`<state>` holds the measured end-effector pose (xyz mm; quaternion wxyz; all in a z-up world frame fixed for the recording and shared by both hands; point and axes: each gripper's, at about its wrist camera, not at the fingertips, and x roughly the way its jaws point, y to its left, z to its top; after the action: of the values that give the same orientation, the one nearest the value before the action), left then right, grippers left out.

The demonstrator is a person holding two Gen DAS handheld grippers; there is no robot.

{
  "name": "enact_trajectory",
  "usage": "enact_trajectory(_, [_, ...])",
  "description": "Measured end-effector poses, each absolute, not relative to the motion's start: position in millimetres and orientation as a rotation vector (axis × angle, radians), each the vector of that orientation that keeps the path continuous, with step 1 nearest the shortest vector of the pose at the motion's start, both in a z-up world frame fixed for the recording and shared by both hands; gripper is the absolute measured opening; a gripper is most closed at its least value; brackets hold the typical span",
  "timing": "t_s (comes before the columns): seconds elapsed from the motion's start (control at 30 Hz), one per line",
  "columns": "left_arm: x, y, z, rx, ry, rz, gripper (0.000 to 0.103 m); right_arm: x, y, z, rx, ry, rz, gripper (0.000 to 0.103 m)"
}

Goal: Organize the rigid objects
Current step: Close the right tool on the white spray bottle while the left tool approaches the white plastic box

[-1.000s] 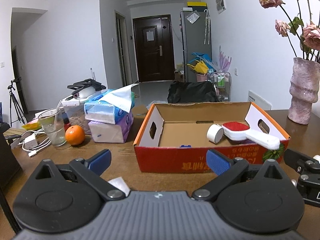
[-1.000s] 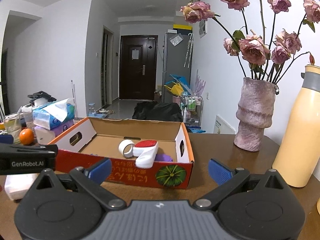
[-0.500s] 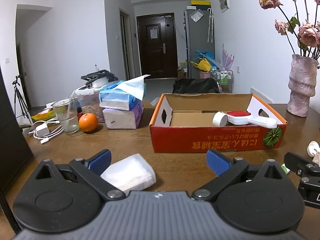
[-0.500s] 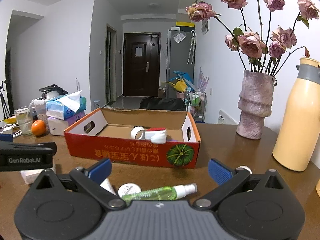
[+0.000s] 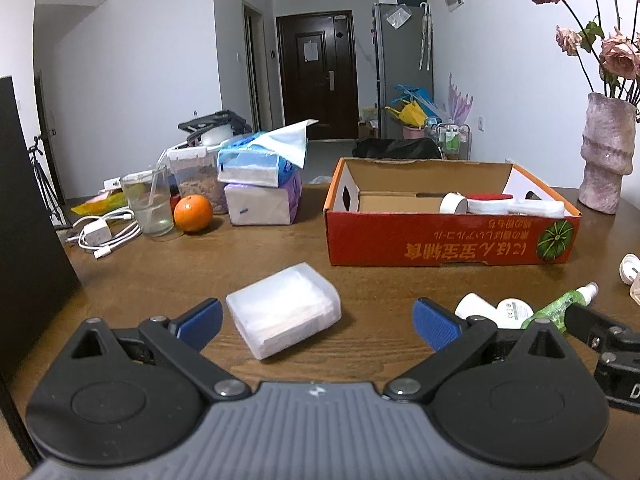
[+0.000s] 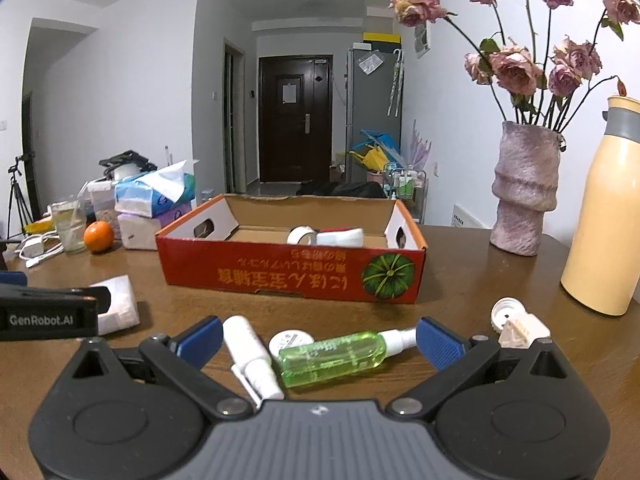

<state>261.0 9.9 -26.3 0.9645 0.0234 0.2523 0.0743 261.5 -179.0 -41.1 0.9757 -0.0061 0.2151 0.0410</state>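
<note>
A red cardboard box [image 5: 448, 244] [image 6: 288, 276] stands open on the wooden table, holding a tape roll [image 5: 453, 203] and a red-and-white brush [image 5: 516, 206]. My left gripper [image 5: 318, 322] is open and empty, with a translucent white plastic case [image 5: 282, 320] lying between its fingertips on the table. My right gripper [image 6: 318, 338] is open and empty over a green spray bottle [image 6: 336, 358], a white tube [image 6: 250, 356] and a small round white lid [image 6: 290, 342]. The left gripper's side shows at the left of the right wrist view [image 6: 48, 314].
Tissue packs [image 5: 260, 184], an orange [image 5: 193, 213], a glass [image 5: 147, 204] and a charger with cables [image 5: 100, 236] sit at the back left. A pink vase of roses [image 6: 522, 192], a yellow flask [image 6: 604, 220] and a white cap [image 6: 506, 314] are on the right.
Both grippers have pulled back from the box toward the table's near side. The plastic case, spray bottle and tube have come into view between the fingers. Jaws stayed open.
</note>
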Motion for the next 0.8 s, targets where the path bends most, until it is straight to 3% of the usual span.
enact_trajectory(0.4, [261, 34, -28, -0.018, 0.534, 0.146, 0.103, 278, -149, -64, -0.096, 0.488, 0.14, 0.093])
enact_trajectory(0.57, [263, 39, -28, -0.016, 0.539, 0.151, 0.103, 294, -141, -70, -0.112, 0.51, 0.158, 0.082])
enact_trajectory(0.63, [264, 41, -29, -0.018, 0.541, 0.153, 0.103, 302, -139, -74, -0.114, 0.527, 0.17, 0.072])
enact_trajectory(0.8, [267, 44, -30, -0.019, 0.541, 0.162, 0.103, 314, -132, -80, -0.139, 0.535, 0.194, 0.065])
